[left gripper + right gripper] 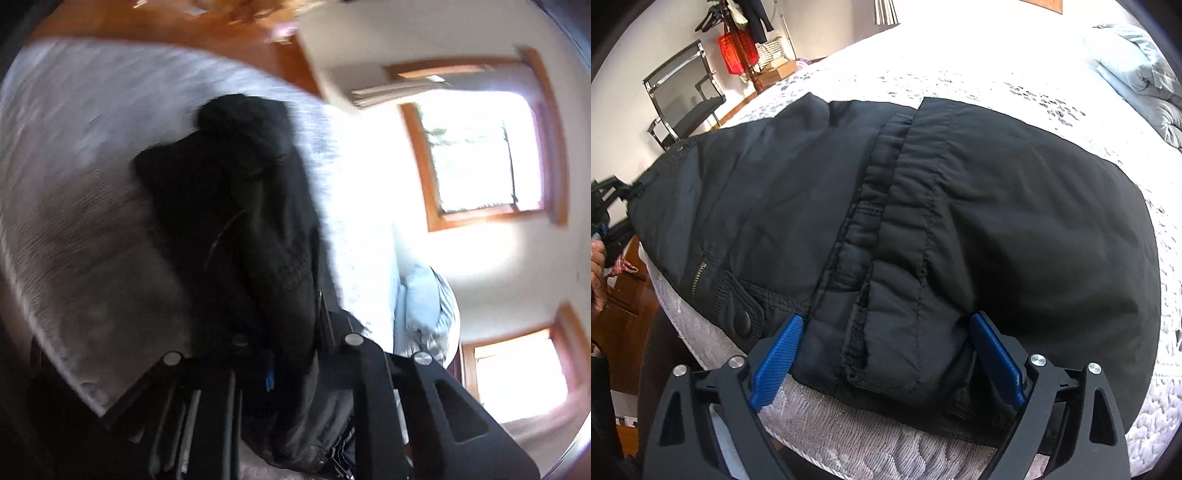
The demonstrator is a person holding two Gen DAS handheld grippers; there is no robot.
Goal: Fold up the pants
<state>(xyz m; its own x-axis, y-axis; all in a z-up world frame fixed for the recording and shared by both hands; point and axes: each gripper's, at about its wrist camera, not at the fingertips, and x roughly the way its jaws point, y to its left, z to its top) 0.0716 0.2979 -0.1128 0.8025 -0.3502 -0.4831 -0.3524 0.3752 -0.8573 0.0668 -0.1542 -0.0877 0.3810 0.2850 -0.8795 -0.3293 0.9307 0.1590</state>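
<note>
The right tool (886, 354), a black two-finger frame with blue ribbed pads (777, 363), is held wide open and pointed steeply down over the near edge of the black padded pants (886, 206), which are spread on the white patterned bed (960, 85). Its pads stand at either side of the folded waistband part, and no cloth is pressed between them; it is judged that this tool is placed there to take hold of the edge, or to keep it in place during the fold. The left tool (271, 373) is nearly shut, and in its own blurred view a bunch of the black fabric is gathered between its fingers, so it appears to be clamped on the pants. In the right wrist view this tool is seen at the far left end of the garment, where the cloth is drawn to a point. The grip is probably there so that this end can be carried over the rest.
</note>
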